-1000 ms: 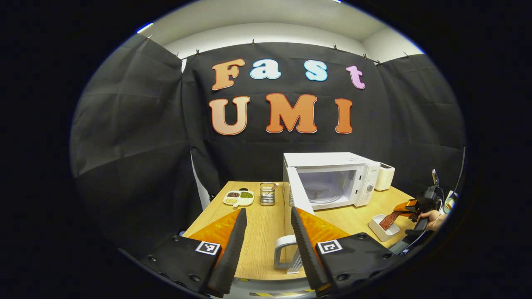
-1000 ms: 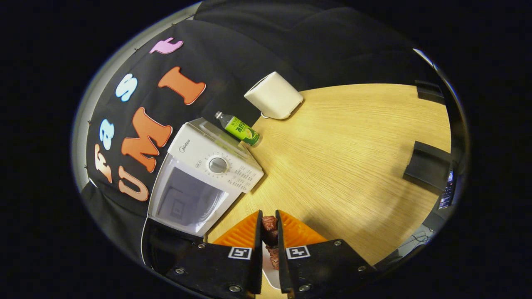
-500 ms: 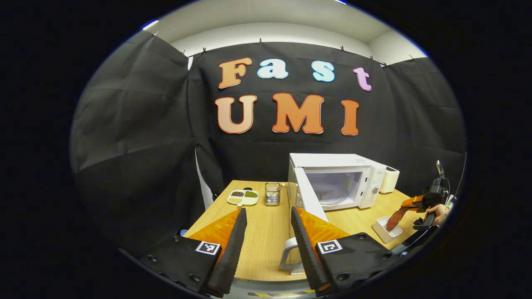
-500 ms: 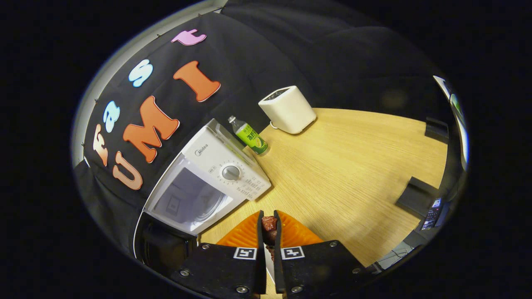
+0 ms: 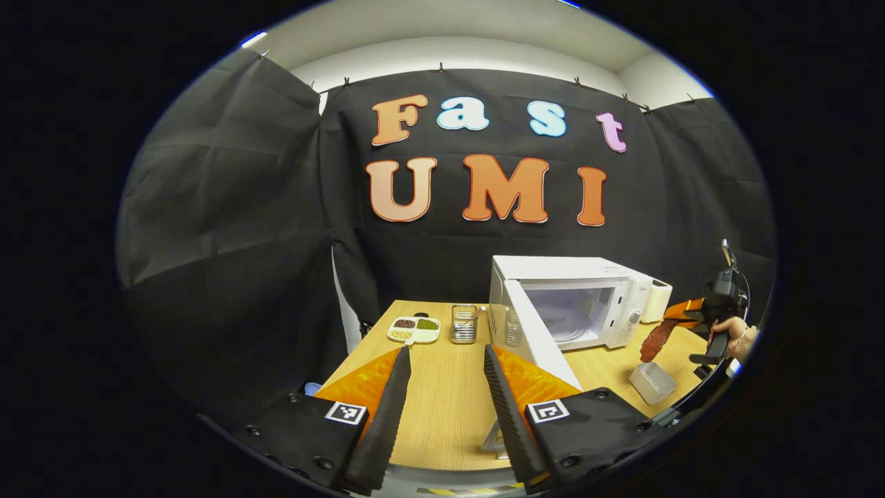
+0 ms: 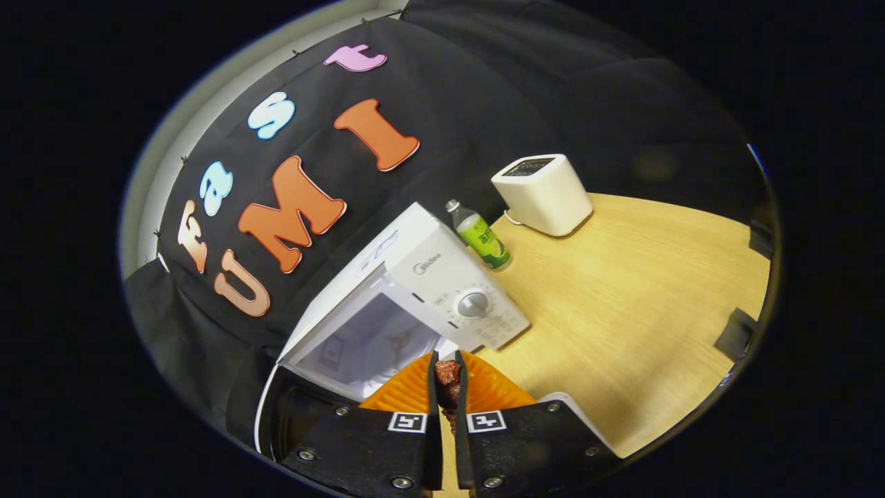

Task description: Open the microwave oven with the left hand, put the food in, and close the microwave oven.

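Note:
The white microwave [image 5: 567, 301] stands on the wooden table [image 5: 442, 401] with its door [image 5: 539, 335] swung open toward me. My left gripper [image 5: 442, 360] hangs open over the table's near side, nothing between its fingers. Farther right, a hand holds my right gripper [image 5: 674, 321], shut on a strip of dark red meat [image 5: 653, 340] that dangles above a white dish [image 5: 653, 382]. In the right gripper view, the right gripper [image 6: 444, 370] clamps the meat [image 6: 447, 377] just before the microwave's [image 6: 415, 304] open cavity [image 6: 366, 342].
A divided dish of grains [image 5: 415, 328] and a metal holder [image 5: 464, 323] sit at the table's far left. A green bottle [image 6: 482, 237] and a white box appliance [image 6: 543, 194] stand beside the microwave. A clear bottle [image 5: 511, 327] shows behind the door.
My right gripper lifted the meat strip out of the white dish and carried it up toward the microwave opening. My left gripper drew back leftward, still open.

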`<state>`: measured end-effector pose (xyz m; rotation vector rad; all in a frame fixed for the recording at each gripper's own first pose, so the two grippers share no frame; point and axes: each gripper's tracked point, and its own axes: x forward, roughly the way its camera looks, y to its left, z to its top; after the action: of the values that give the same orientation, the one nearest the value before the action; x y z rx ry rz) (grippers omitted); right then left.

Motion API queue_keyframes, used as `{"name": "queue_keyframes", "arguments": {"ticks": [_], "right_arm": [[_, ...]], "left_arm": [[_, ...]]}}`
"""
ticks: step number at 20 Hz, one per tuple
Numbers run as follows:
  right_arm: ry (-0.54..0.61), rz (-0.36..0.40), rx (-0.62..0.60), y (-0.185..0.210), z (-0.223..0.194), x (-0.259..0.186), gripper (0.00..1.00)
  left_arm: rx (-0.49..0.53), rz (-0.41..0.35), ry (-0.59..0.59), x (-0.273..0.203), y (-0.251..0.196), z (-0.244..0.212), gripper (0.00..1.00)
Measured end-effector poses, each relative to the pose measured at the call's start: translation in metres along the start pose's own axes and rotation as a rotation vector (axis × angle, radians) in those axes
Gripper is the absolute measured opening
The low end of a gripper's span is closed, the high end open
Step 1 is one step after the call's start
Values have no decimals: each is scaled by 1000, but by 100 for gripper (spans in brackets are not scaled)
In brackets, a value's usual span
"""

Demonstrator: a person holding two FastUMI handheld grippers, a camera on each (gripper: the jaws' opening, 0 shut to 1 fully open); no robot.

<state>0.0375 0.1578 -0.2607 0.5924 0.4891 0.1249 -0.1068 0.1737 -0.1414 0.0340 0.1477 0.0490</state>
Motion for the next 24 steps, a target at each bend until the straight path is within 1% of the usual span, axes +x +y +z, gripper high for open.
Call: {"name": "queue_keyframes", "arguments": {"ticks": [1,4,7,8,9,10,13,14,15,16,17,18,19,20,21,22,24], "right_arm": [[8,21,8,15,-5,6,7],[42,67,16,50,-26,27,7],[72,101,43,82,-44,47,7],[81,108,57,89,-50,54,7],[91,113,71,94,-56,61,7],[97,114,86,98,-61,68,7],[90,98,139,106,-70,94,7],[82,83,167,106,-71,104,7],[67,67,199,105,-72,114,7],[52,52,233,104,-72,124,7],[42,42,270,105,-74,135,7],[33,37,304,105,-74,144,7],[21,32,335,106,-75,153,7],[10,27,360,108,-74,161,2],[0,22,384,109,-74,171,7],[-4,21,411,110,-75,179,7],[-8,10,462,108,-81,199,7]], "left_arm": [[5,-1,-4,0,2,0,65],[7,-11,-7,0,4,1,65],[8,4,0,1,13,-2,65],[9,12,4,1,17,-3,70],[6,18,8,2,20,-4,70],[0,19,13,3,22,-5,65],[-23,27,27,11,32,-10,65],[-26,35,32,13,35,-12,70],[-26,42,35,15,38,-14,65],[-25,48,43,18,42,-15,65],[-28,48,54,22,43,-18,70],[-33,50,69,25,42,-22,65],[-36,49,78,28,43,-25,65],[-43,47,85,30,43,-27,70],[-49,45,92,32,44,-28,70],[-55,46,101,36,45,-32,75],[-63,48,116,41,46,-36,65]]}}
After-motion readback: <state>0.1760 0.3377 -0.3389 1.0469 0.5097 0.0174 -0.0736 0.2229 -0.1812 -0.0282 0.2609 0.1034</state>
